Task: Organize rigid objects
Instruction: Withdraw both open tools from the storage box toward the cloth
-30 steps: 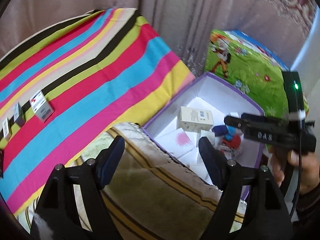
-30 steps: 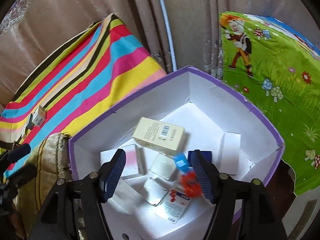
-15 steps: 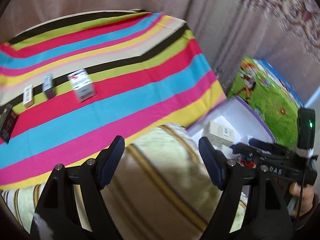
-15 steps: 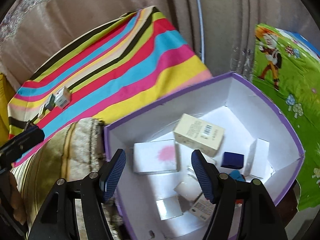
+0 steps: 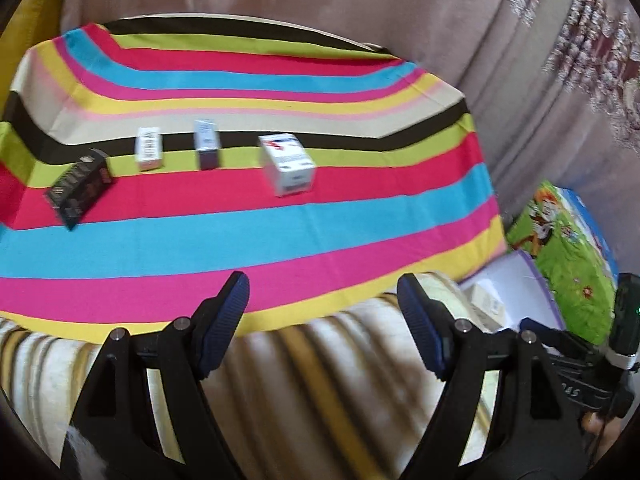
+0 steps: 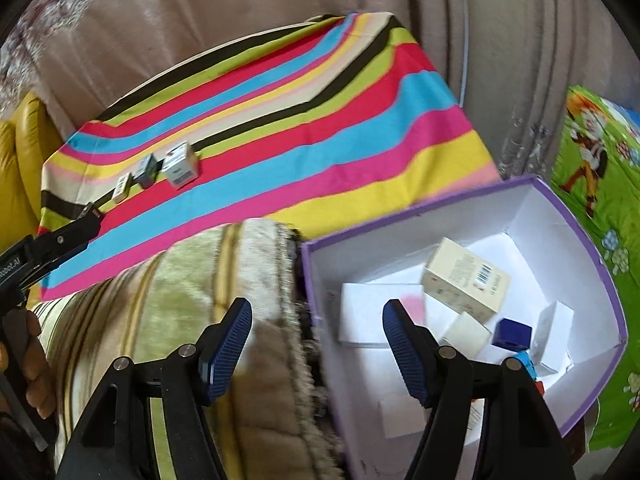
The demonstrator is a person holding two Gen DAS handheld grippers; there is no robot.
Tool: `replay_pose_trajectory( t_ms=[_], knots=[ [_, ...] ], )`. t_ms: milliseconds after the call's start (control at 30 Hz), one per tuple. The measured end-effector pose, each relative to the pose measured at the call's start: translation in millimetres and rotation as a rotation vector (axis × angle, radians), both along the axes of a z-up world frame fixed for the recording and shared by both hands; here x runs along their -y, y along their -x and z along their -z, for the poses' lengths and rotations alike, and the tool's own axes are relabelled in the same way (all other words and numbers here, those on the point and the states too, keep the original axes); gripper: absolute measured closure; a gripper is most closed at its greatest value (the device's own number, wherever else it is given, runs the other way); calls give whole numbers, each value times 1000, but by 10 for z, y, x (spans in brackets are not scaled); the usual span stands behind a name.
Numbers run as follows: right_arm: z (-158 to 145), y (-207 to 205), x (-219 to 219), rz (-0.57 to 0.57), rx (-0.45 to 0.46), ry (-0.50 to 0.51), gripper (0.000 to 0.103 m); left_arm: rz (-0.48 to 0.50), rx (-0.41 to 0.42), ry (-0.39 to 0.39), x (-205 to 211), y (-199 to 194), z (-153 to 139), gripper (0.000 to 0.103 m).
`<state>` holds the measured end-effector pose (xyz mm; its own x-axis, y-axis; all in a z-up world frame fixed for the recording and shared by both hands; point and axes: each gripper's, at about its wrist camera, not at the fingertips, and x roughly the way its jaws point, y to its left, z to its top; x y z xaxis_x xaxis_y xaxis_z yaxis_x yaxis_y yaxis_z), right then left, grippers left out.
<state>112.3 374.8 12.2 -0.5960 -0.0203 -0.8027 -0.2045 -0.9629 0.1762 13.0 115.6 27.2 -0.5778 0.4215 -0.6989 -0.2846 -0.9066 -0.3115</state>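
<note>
Boxes are split between two places: four lie in a row on the striped cloth [image 5: 280, 232] far ahead of the left gripper [image 5: 322, 312], and the rest sit in the purple-rimmed carton [image 6: 616, 312] ahead and to the right of the right gripper [image 6: 318, 334]. Both grippers stand wide open and hold nothing.

Nearest the left gripper, under its fingers, is a beige striped cushion [image 5: 320, 380]; its far edge meets the yellow border of the cloth. Beyond that edge, broad bands of cloth lie bare up to the row. From left to right the row holds a black box [image 5: 80, 188] lying tilted, a small white box [image 5: 149, 154], a grey box [image 5: 207, 150] and a larger white box [image 5: 288, 164], each apart from its neighbour. A pink curtain [image 5: 360, 8] closes the far side.

The right gripper hangs over the seam between cushion and carton; its right finger lies over the carton's near left corner. Inside, just past that finger, is a white box with a pink patch [image 6: 380, 312], then a cream barcode box [image 6: 466, 280] resting tilted on others, with a dark blue cube [image 6: 512, 334] to its right. A green cartoon cloth [image 6: 600, 184] lies beyond the carton's right wall.
</note>
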Motion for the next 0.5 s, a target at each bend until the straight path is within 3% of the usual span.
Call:
replay_pose_trajectory(
  t_ms=[500],
  knots=[
    [-64,344,445,-96,-5,-53,34,-147,39,-36,717,18,105,24]
  ],
)
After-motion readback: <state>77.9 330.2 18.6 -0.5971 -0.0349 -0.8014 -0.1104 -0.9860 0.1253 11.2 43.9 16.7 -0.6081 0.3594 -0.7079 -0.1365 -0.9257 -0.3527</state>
